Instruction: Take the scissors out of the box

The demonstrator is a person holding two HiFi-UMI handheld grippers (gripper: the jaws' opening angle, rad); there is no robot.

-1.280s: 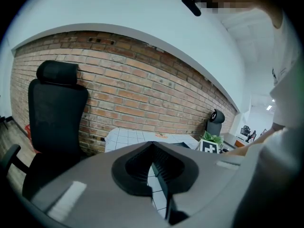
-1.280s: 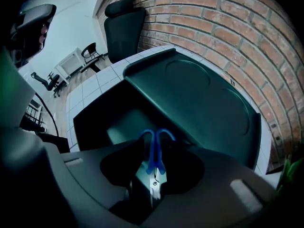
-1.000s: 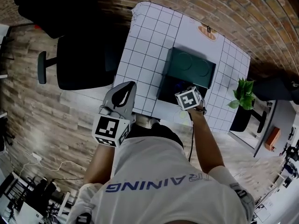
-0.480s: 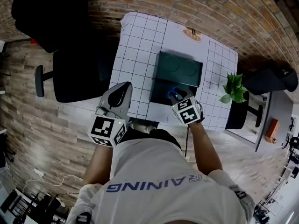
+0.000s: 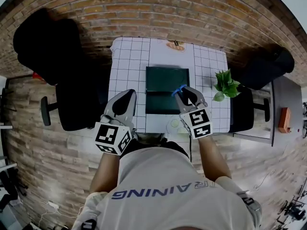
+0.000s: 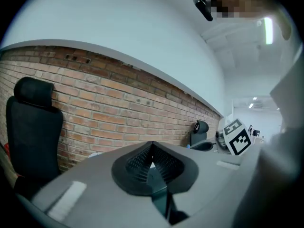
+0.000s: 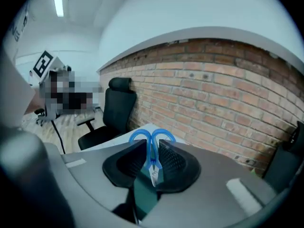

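The scissors [image 5: 179, 88] have blue handles and hang above the open dark green box [image 5: 167, 80] on the grid-patterned table [image 5: 127, 61]. My right gripper [image 5: 184, 91] is shut on them, lifted clear over the box's right side. In the right gripper view the scissors [image 7: 152, 137] stand between the pads with the blue loops sticking out past the tips of the right gripper [image 7: 152, 148] and the blade's metal showing lower down. My left gripper [image 5: 125, 96] is raised near the table's front left, shut and holding nothing. In its own view the left gripper [image 6: 151, 148] points at the brick wall.
A potted plant [image 5: 224, 84] stands at the table's right edge. Black office chairs flank the table on the left [image 5: 72, 99] and right [image 5: 261, 68]. A brick wall runs behind. A small round object [image 5: 173, 124] lies near the table's front edge.
My right gripper has come up out of the box with the scissors between its jaws. The left gripper has also risen. The head view now faces the table more squarely.
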